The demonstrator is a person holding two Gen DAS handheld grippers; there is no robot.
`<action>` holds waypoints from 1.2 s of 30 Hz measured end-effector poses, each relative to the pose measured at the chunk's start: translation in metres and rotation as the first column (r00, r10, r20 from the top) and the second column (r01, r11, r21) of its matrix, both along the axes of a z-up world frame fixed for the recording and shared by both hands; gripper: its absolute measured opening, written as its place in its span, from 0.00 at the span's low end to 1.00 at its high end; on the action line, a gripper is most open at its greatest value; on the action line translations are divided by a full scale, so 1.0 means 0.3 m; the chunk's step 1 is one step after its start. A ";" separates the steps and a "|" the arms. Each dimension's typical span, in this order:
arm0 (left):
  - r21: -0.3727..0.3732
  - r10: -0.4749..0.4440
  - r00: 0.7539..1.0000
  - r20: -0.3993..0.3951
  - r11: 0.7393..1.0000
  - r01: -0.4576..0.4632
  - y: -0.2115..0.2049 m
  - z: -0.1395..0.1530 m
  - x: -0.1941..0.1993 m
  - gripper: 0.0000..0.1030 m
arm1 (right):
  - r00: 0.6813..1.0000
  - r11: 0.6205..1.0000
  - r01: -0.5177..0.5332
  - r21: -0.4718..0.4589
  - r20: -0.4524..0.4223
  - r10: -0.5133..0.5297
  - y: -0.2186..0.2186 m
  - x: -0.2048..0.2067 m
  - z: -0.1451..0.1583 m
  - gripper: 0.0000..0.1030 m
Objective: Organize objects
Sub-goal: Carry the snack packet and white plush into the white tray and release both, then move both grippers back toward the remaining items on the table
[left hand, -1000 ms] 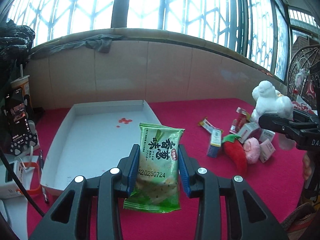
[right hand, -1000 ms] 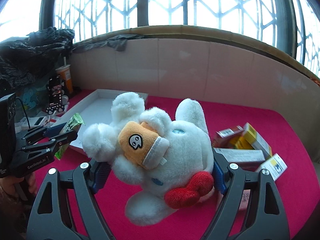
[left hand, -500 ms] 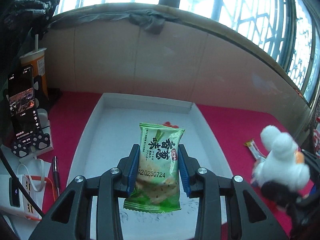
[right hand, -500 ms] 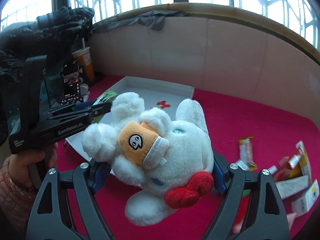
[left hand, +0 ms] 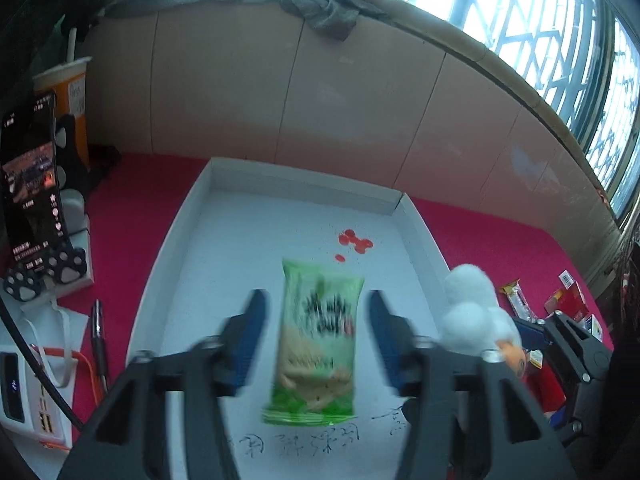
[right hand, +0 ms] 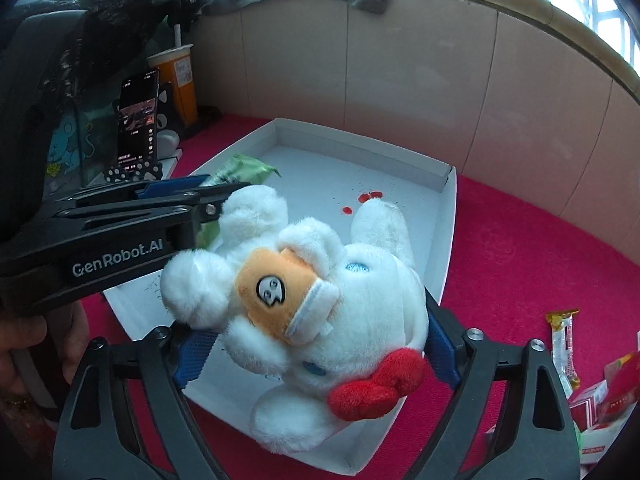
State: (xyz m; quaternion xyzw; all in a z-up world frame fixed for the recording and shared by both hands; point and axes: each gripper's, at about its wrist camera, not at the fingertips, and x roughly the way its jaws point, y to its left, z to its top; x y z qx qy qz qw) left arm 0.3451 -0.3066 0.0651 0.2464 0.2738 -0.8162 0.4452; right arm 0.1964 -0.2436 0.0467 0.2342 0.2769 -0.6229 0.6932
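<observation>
Now our left gripper (left hand: 316,336) has just been opening, dropping the green snack packet (left hand: 316,344) over the white tray (left hand: 180,248); our right gripper (right hand: 316,352), widening, should release the plush toy (right hand: 312,300) lower, clear of the rim.

I see a red cloth-covered surface (left hand: 500,240) carrying everything. A shallow white cardboard tray (left hand: 176,240) lies on it near the tiled wall. To the tray's left I make out a pen (left hand: 98,336), a phone on a paw-print stand (left hand: 30,184) and an orange drink cup (right hand: 178,76). To its right lie a snack bar (right hand: 564,344) and small red boxes (left hand: 570,300).
</observation>
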 end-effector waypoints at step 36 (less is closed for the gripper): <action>-0.027 -0.005 0.988 -0.155 1.000 0.001 0.353 0.030 -0.098 1.00 | 0.952 0.922 0.302 -0.243 0.121 -0.280 0.567 -0.406 0.109 1.00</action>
